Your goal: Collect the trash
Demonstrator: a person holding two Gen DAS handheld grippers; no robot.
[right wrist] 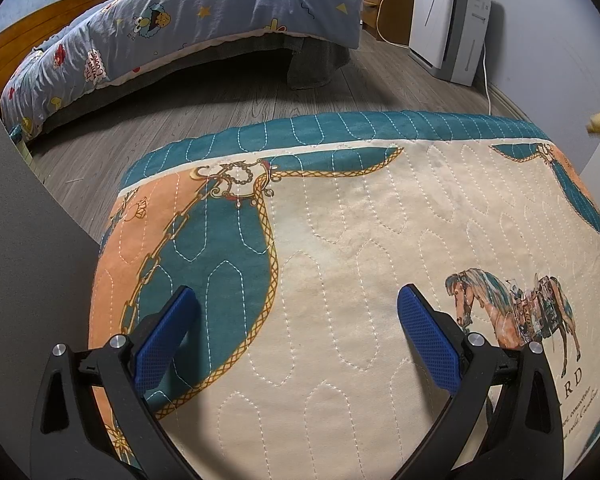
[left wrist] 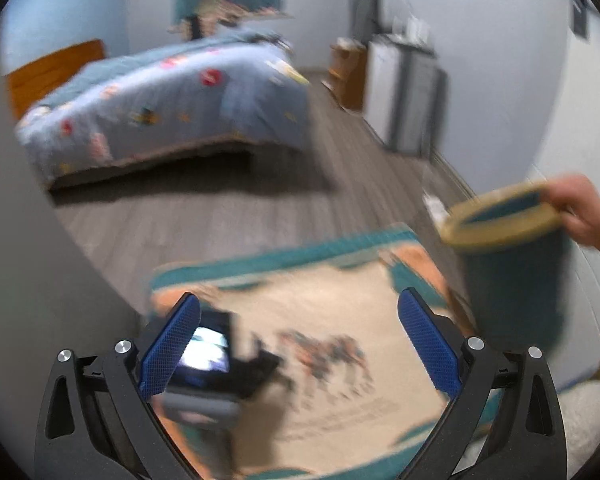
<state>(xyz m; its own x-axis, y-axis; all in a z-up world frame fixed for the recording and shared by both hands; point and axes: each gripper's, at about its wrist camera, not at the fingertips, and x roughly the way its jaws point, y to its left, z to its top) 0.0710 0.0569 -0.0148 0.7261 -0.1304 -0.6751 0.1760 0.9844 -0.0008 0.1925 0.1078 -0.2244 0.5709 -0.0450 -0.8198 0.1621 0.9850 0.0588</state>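
Both my left gripper (left wrist: pixel 298 340) and right gripper (right wrist: pixel 298 334) are released over the mat (right wrist: pixel 360 240); the bin (left wrist: pixel 512 272) is blurred.

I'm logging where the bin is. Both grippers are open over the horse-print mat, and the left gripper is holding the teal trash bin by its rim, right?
Not quite. A bare hand holds the teal trash bin by its rim; the left gripper is open and empty, as the left wrist view shows. The rest stands: the right gripper is open over the horse-print mat too.

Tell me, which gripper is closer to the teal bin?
Left, most likely. The teal bin is close beside the left gripper, on its right. For the right gripper, only the bin's rim shows at the far right edge.
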